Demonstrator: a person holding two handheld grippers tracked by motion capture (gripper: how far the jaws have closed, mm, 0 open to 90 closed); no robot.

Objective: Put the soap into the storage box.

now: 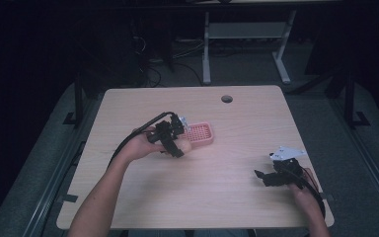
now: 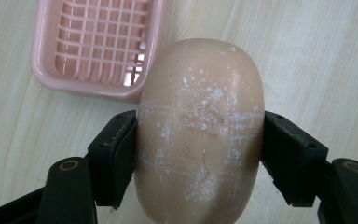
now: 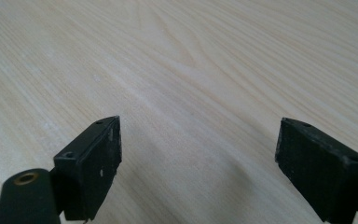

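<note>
The left gripper [image 2: 200,140] pinches the soap bar [image 2: 200,126] at mid-frame, just beside the pink soap dish [image 2: 46,74] at upper left, while the right gripper [image 3: 198,158] gapes wide; the rounded, slick bar could squirt out.

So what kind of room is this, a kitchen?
More likely a lab or workshop: a bare wooden table, cables on the floor and another desk's frame behind.

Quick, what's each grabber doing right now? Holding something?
Left gripper: shut on the soap bar, jaws pressing both its sides, near the pink soap dish.
Right gripper: open, holding nothing, over the table.
</note>
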